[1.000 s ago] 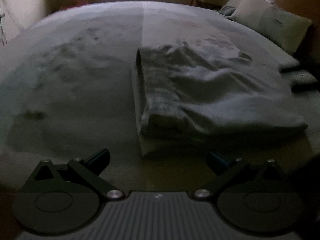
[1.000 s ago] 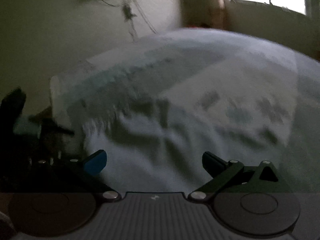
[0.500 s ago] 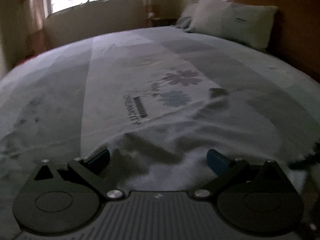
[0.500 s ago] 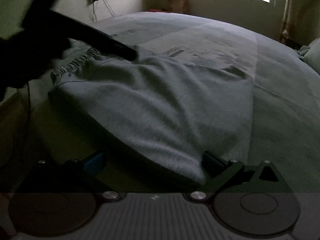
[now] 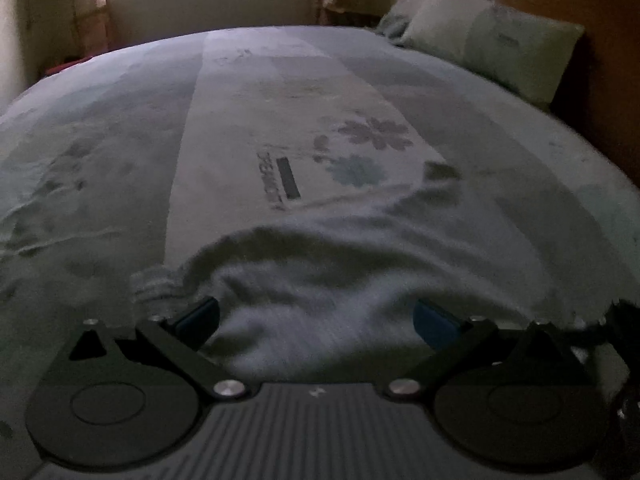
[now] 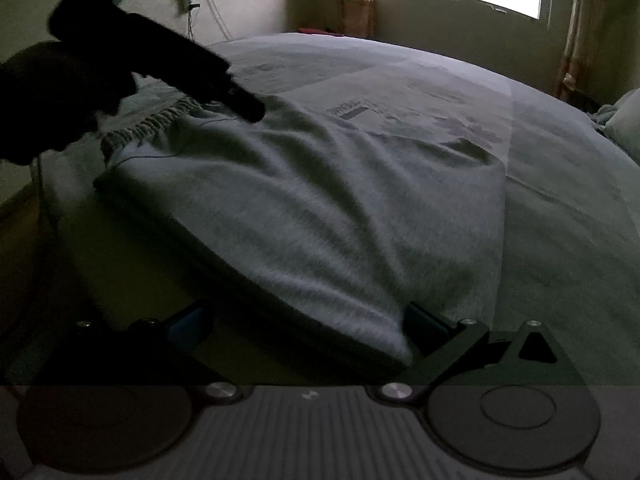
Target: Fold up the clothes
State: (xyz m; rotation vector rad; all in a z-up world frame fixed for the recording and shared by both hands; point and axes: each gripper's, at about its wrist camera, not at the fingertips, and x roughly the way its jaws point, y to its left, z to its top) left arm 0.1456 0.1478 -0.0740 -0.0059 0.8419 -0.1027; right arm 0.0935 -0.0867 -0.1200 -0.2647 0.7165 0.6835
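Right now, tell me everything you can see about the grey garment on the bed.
The grey garment looks like soft fleece, folded into a wrinkled slab with a gathered elastic band at one end. It lies flat on the patterned bedsheet. The left claw and right claw, both open, straddle its near edges.
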